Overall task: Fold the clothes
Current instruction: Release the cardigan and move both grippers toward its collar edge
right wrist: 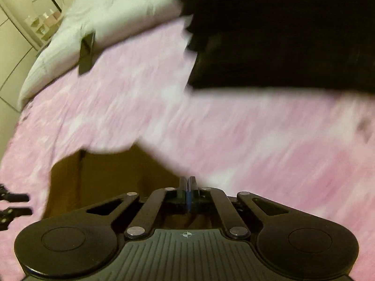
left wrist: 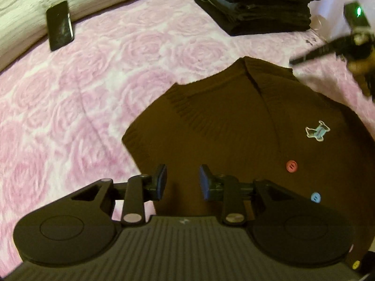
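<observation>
A brown knitted cardigan (left wrist: 234, 121) lies flat on the pink rose-patterned bedspread (left wrist: 70, 93), collar toward the far side. It bears a small dog patch (left wrist: 317, 131), a red button (left wrist: 291, 165) and a blue button (left wrist: 315, 197). My left gripper (left wrist: 182, 180) hovers over the cardigan's near left part, open, with nothing between its pads. In the right wrist view my right gripper (right wrist: 187, 183) is shut at the cardigan's (right wrist: 112, 175) right edge; no cloth shows between its pads. The right gripper (left wrist: 295, 61) also appears blurred at the far right of the left wrist view.
A stack of folded dark clothes (left wrist: 257, 7) sits on the bed beyond the cardigan. A black phone (left wrist: 59, 25) leans against a white pillow (left wrist: 23, 0) at the far left. A wardrobe stands past the bed's left edge.
</observation>
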Demonstrator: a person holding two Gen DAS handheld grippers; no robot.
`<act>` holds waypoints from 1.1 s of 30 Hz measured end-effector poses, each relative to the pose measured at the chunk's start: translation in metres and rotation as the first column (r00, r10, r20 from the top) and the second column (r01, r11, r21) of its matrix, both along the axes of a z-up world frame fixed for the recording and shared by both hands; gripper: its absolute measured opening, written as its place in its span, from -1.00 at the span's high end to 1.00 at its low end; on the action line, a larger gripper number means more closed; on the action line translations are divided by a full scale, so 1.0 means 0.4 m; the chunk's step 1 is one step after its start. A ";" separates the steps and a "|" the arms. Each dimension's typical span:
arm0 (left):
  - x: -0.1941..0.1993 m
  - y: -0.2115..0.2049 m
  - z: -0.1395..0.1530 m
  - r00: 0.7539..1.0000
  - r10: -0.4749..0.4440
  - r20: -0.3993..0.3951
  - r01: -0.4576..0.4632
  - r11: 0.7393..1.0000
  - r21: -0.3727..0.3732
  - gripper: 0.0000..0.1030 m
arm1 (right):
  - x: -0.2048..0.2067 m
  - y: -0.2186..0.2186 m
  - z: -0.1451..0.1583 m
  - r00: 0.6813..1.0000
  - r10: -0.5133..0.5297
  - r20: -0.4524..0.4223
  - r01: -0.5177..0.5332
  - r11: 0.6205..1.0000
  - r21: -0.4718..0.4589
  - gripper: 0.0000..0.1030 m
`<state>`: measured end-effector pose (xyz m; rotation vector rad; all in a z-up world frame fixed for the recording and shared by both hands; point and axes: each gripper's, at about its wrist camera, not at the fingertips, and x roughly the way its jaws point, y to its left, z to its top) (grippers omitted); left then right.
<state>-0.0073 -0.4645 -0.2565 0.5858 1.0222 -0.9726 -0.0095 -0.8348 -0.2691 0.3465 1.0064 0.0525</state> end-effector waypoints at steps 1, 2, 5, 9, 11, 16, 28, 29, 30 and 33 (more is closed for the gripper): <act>0.008 -0.014 -0.010 1.000 -0.007 0.003 0.007 1.000 0.004 0.46 | 0.012 -0.018 0.000 1.000 -0.005 0.007 0.005 1.000 -0.006 1.00; 0.017 -0.027 -0.019 1.000 -0.013 0.005 0.013 1.000 0.008 0.46 | 0.027 -0.036 -0.004 1.000 -0.009 -0.001 0.009 1.000 0.004 1.00; 0.047 -0.056 -0.043 0.999 -0.022 0.024 0.021 0.999 0.027 0.45 | 0.041 -0.041 -0.006 1.000 0.014 -0.022 -0.013 0.998 0.055 0.98; 0.088 -0.084 -0.067 0.998 -0.041 0.052 0.039 0.998 0.041 0.41 | -0.004 0.008 -0.010 0.998 0.056 -0.029 -0.053 0.994 0.098 0.26; 0.106 -0.098 -0.077 0.996 -0.060 0.069 0.057 0.997 0.051 0.32 | -0.026 0.030 -0.026 0.997 0.064 -0.035 -0.059 0.991 0.116 0.24; 0.123 -0.127 -0.114 0.984 -0.142 0.111 0.132 0.987 0.095 0.28 | -0.043 0.044 -0.087 0.996 0.010 -0.085 0.004 0.987 0.160 0.24; 0.142 -0.131 -0.130 0.975 -0.189 0.120 0.179 0.979 0.096 0.26 | 0.031 -0.014 -0.045 1.000 -0.005 -0.025 0.005 1.000 -0.002 0.94; 0.143 -0.130 -0.131 0.975 -0.188 0.119 0.178 0.980 0.093 0.26 | 0.032 -0.012 -0.045 1.000 0.004 -0.023 -0.004 1.000 -0.024 0.94; 0.145 -0.129 -0.133 0.975 -0.189 0.118 0.179 0.980 0.092 0.26 | 0.030 -0.006 -0.043 1.000 0.006 -0.020 -0.007 0.998 -0.056 0.94; 0.149 -0.129 -0.139 0.975 -0.185 0.123 0.174 0.980 0.095 0.24 | 0.014 0.020 -0.029 1.000 0.009 -0.003 -0.009 0.993 -0.119 0.94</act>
